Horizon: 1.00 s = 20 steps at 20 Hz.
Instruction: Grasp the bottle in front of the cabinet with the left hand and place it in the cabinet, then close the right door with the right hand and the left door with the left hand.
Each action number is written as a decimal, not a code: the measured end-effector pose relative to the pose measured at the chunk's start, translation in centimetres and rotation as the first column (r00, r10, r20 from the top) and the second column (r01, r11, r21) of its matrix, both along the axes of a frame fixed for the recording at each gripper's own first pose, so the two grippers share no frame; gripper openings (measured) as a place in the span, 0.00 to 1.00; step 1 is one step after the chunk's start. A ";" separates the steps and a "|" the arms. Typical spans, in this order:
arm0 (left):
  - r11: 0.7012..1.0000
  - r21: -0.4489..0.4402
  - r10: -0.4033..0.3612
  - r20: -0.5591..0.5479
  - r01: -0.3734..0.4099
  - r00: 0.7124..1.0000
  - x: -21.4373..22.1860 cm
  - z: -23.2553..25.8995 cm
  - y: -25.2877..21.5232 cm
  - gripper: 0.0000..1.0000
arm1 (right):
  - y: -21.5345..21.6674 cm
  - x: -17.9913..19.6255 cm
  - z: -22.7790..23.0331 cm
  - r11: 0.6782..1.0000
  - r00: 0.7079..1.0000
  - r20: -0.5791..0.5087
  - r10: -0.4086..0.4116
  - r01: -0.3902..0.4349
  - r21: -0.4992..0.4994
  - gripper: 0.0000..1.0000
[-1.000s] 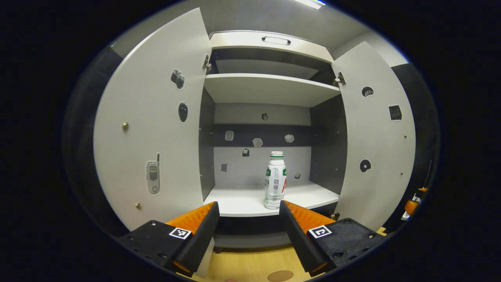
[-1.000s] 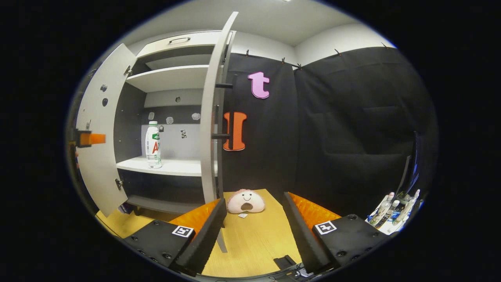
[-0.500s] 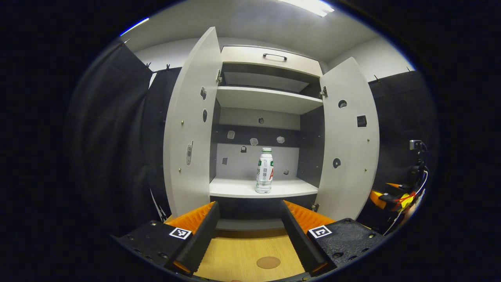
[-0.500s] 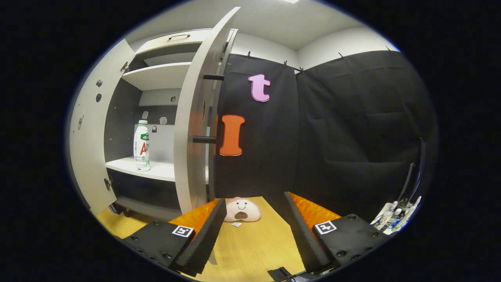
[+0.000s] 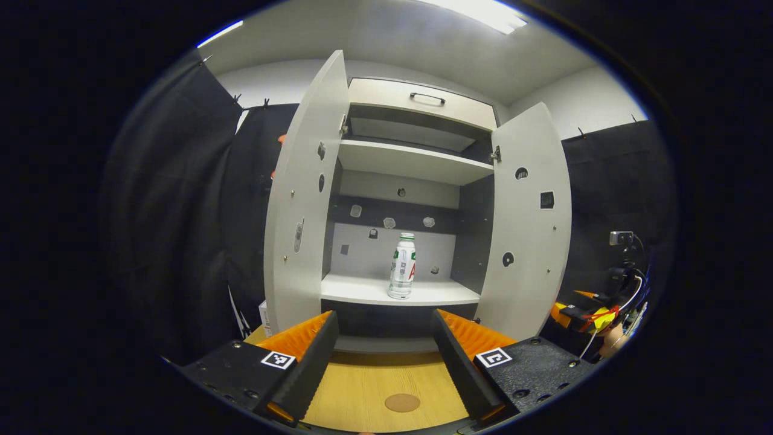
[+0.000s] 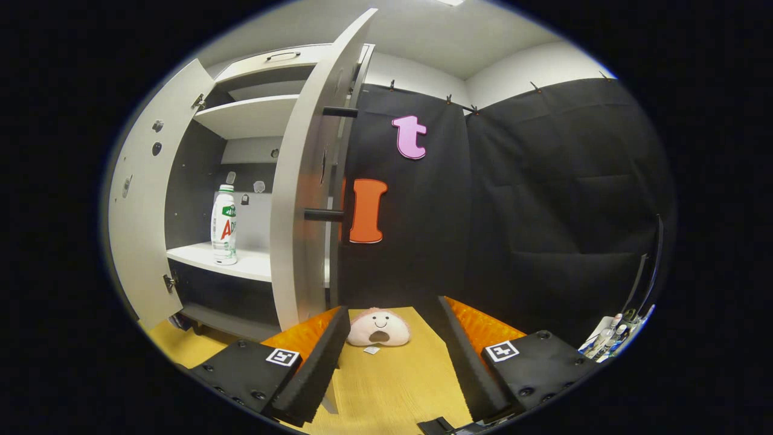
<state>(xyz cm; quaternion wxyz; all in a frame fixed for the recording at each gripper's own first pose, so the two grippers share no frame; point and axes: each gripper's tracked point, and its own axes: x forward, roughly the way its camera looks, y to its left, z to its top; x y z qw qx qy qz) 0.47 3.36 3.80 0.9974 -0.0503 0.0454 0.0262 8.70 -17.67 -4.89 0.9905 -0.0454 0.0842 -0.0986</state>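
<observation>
A white bottle (image 5: 403, 266) with a green-banded cap stands upright on the lower shelf (image 5: 362, 291) of the grey cabinet. Both doors hang open: the left door (image 5: 302, 199) and the right door (image 5: 531, 223). My left gripper (image 5: 381, 362) is open and empty, well back from the cabinet and facing it. In the right gripper view the bottle (image 6: 224, 225) shows on the shelf beyond the right door (image 6: 308, 187), seen nearly edge-on with its black handle (image 6: 324, 214) on the outer face. My right gripper (image 6: 392, 362) is open and empty, low beside that door.
A pink plush toy (image 6: 379, 327) lies on the wooden table (image 6: 392, 386) by the right door's foot. Several bottles (image 6: 610, 341) stand at the far right. A round brown mark (image 5: 402, 402) sits on the table (image 5: 362, 386). The other gripper (image 5: 583, 314) appears low at the right.
My left gripper has drawn back from the cabinet, so the bottle and shelves look smaller and farther. The right gripper shifted slightly; the right door now looms closer and more edge-on.
</observation>
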 end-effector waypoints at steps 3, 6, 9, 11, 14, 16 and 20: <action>1.000 -0.017 0.003 -0.008 -0.003 1.000 0.2 -0.3 0.1 0.93 | 0.3 0.0 0.2 1.000 1.000 -0.001 0.003 -0.003 -0.011 0.95; 0.999 -0.035 -0.003 -0.002 0.003 1.000 0.6 -0.2 -0.1 0.93 | 0.7 0.0 0.3 1.000 1.000 0.003 0.004 -0.004 -0.025 0.95; 0.999 -0.031 -0.008 0.003 0.008 1.000 0.7 0.0 -0.3 0.94 | 1.2 0.1 0.1 1.000 1.000 0.004 0.007 -0.007 -0.002 0.95; 0.999 -0.038 -0.015 0.003 0.015 1.000 1.1 -0.1 -0.7 0.94 | 1.6 0.0 0.0 1.000 1.000 0.003 0.015 -0.015 0.014 0.95; 0.999 -0.049 -0.024 -0.004 0.024 1.000 1.3 -0.3 -1.0 0.94 | 3.0 0.1 -0.1 0.999 0.999 0.001 0.042 -0.042 0.023 0.95; 0.999 -0.049 -0.023 -0.008 0.023 1.000 1.5 -0.6 -0.8 0.94 | 4.6 0.4 -0.3 0.997 0.997 0.002 0.077 -0.077 0.029 0.95; 0.999 -0.046 -0.010 -0.017 0.009 1.000 1.9 -1.0 0.0 0.92 | 8.1 1.0 -0.4 0.991 0.991 0.005 0.134 -0.134 0.025 0.95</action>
